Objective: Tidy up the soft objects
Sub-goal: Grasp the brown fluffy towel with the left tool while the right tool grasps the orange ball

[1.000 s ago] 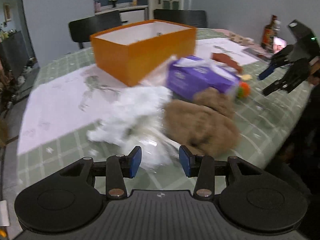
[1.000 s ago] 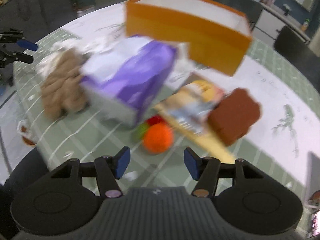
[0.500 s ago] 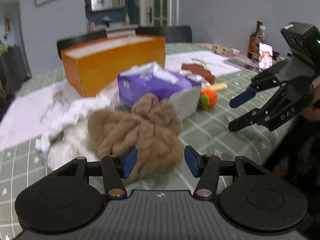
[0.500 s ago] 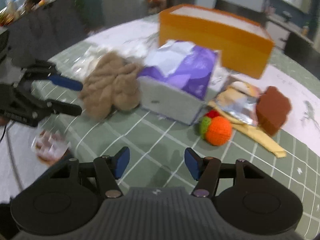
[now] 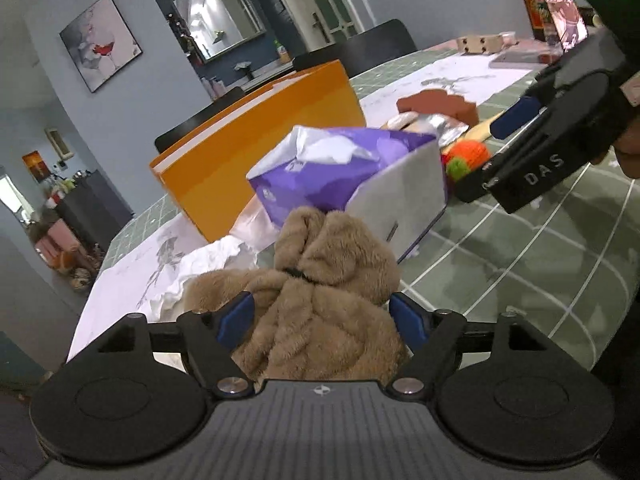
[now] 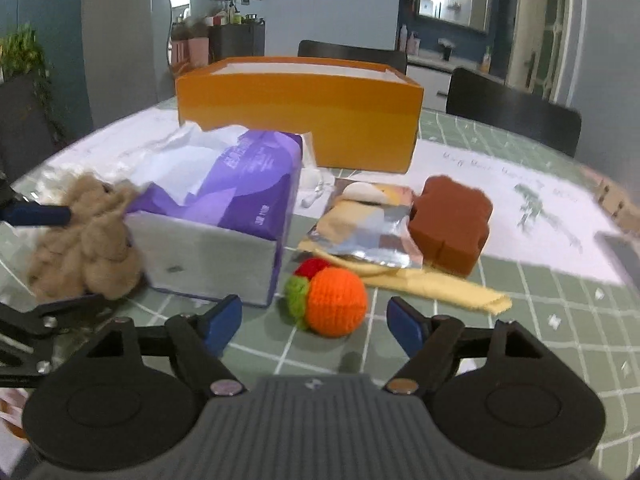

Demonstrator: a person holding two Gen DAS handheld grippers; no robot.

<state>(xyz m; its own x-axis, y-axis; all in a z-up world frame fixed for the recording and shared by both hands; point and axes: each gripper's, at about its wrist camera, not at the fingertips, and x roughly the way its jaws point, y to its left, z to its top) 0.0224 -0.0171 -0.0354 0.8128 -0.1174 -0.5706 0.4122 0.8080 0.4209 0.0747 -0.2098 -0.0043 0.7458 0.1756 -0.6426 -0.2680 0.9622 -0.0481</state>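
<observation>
A brown plush toy lies on the green checked table, against a purple tissue pack. My left gripper straddles the plush; its jaws are opening and the blue pads stand at the fur's sides without squeezing it. From the right wrist view, the left gripper sits around the plush at the far left. My right gripper is low over the table with its jaws opening, and an orange knitted ball lies just ahead of the tips, untouched. An orange box stands behind.
A brown foam block, a foil packet and a yellow cloth lie right of the tissue pack. Crumpled white paper lies left of the plush. Black chairs ring the far side; bottles stand far right.
The left gripper swung from the white paper onto the plush and widened around it. The right gripper dropped lower toward the orange ball and its jaws widened.
</observation>
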